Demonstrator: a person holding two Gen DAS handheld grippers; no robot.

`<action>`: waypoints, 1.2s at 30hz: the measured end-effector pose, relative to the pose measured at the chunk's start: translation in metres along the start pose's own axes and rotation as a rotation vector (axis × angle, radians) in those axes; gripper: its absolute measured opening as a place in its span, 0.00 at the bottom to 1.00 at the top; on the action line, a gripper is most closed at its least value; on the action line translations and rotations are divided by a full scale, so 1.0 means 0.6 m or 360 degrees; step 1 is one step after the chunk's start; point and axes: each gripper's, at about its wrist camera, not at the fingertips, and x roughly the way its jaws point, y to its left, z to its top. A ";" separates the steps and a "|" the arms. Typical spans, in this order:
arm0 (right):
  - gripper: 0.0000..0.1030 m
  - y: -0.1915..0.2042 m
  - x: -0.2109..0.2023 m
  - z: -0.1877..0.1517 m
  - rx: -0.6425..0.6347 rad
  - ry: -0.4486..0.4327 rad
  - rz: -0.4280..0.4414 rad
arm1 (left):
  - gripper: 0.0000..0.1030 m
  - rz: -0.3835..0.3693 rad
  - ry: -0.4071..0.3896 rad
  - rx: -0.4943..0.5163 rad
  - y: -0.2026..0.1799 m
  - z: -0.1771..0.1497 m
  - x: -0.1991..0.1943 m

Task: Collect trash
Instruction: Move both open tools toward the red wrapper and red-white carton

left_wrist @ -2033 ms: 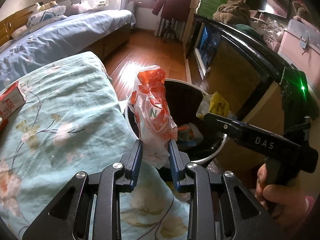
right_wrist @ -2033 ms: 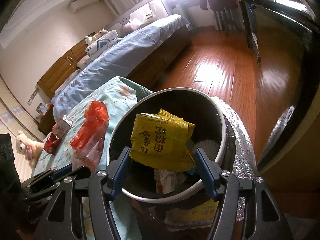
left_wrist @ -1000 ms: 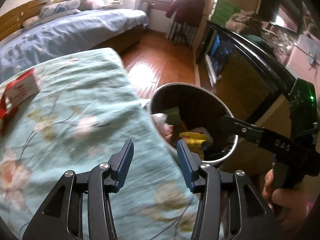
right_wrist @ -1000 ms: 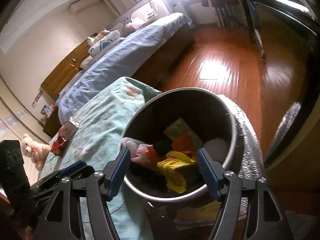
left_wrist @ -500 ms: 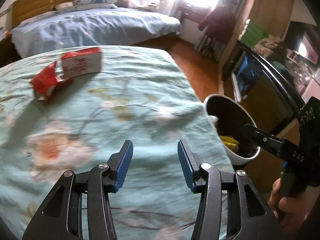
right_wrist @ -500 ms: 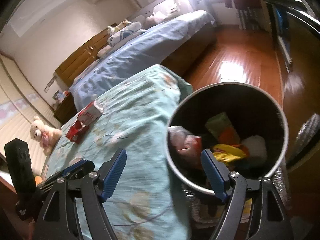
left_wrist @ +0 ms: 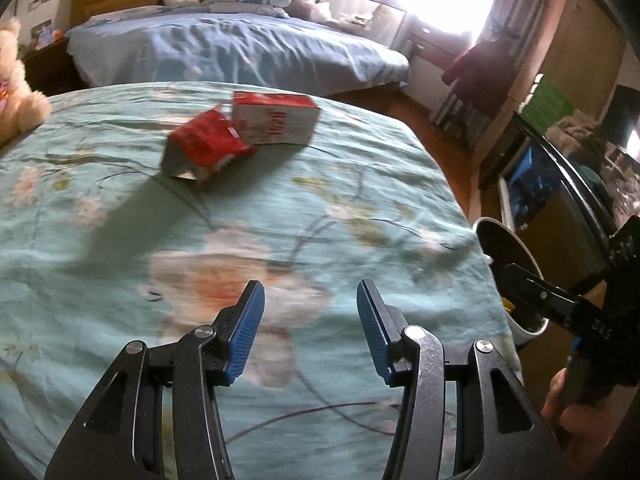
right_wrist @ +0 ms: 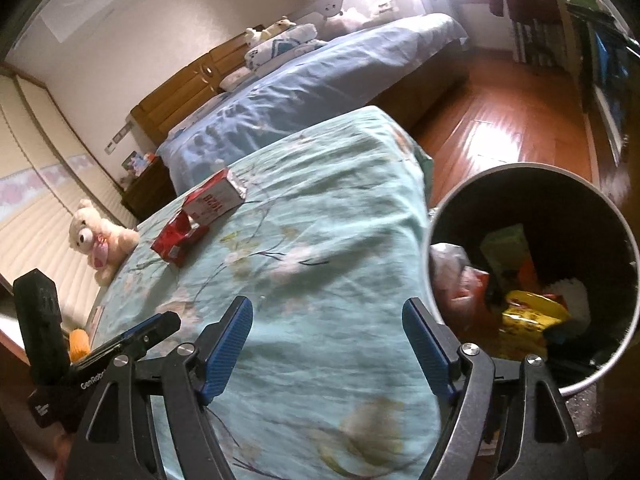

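Both the left tool [left_wrist: 310, 328] and right tool [right_wrist: 328, 344] gape empty; the red carton [left_wrist: 206, 148] looks light and crushable, best pinched across its flattened sides.

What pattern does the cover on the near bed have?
The bed cover is light teal with a floral print of blossoms and thin branches, clearest in the left wrist view.

Both wrappers [right_wrist: 520, 312] now in bin [right_wrist: 624, 240]
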 end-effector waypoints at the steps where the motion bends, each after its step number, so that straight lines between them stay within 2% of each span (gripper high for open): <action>1: 0.77 0.005 0.005 0.001 -0.0006 0.0005 0.0007 | 0.47 0.0007 -0.0002 -0.0005 0.004 0.001 0.000; 13: 0.77 0.037 0.048 0.013 -0.0054 0.0041 0.0042 | 0.47 0.0058 -0.0030 -0.0078 0.056 0.025 0.003; 27: 0.77 0.072 0.111 0.046 -0.0140 0.0079 0.0080 | 0.47 0.0063 -0.0083 -0.0155 0.096 0.097 0.042; 33: 0.77 0.078 0.137 0.060 -0.0157 0.0098 0.0090 | 0.46 0.0063 -0.0086 -0.0139 0.105 0.120 0.067; 34: 0.77 0.080 0.140 0.062 -0.0160 0.0098 0.0091 | 0.45 0.0063 -0.0088 -0.0132 0.105 0.121 0.069; 35: 0.77 0.081 0.143 0.063 -0.0162 0.0100 0.0092 | 0.38 0.0065 -0.0092 -0.0123 0.104 0.123 0.071; 36: 0.77 0.083 0.148 0.065 -0.0168 0.0106 0.0095 | 0.26 0.0065 -0.0092 -0.0111 0.104 0.124 0.074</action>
